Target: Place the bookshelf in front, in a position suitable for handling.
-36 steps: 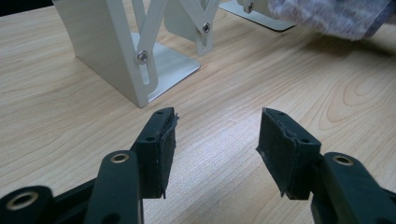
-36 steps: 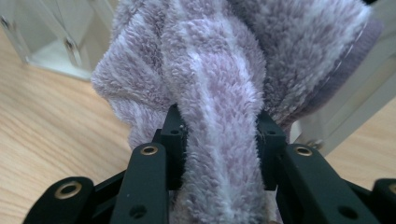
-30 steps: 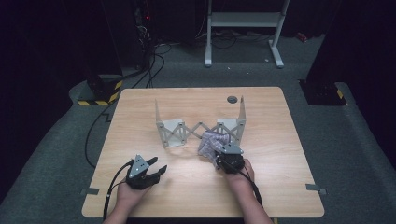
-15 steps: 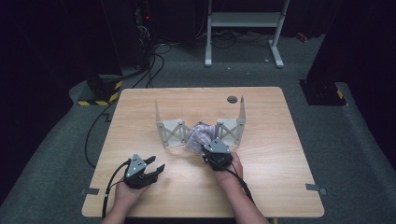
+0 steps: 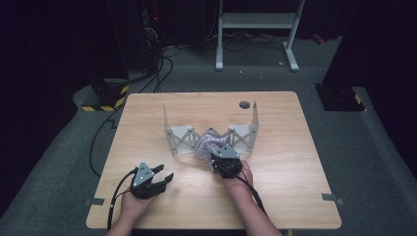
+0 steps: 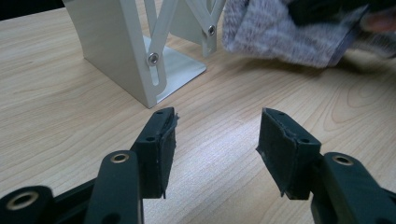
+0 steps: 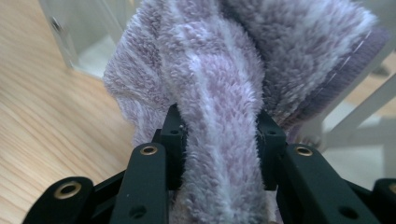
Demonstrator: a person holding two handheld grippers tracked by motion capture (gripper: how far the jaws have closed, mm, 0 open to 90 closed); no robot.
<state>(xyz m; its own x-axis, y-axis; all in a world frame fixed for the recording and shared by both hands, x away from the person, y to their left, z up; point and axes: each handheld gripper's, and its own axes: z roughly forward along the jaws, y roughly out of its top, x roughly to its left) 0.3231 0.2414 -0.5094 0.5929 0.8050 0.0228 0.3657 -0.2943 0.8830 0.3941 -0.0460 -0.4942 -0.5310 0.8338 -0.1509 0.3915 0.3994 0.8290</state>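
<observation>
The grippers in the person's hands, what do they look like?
Both are black. The left gripper carries a grey three-cornered plate on top and trails a black cable. In its own view its jaws are flat black bars with brass-ringed holes and dark rubbery pads. The right gripper has a grey top and black cable too. No sleeves show.

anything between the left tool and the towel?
No. Bare tabletop lies between the left tool, open, and the purple towel; the white folding rack stands off to one side, per the left gripper view.
</observation>
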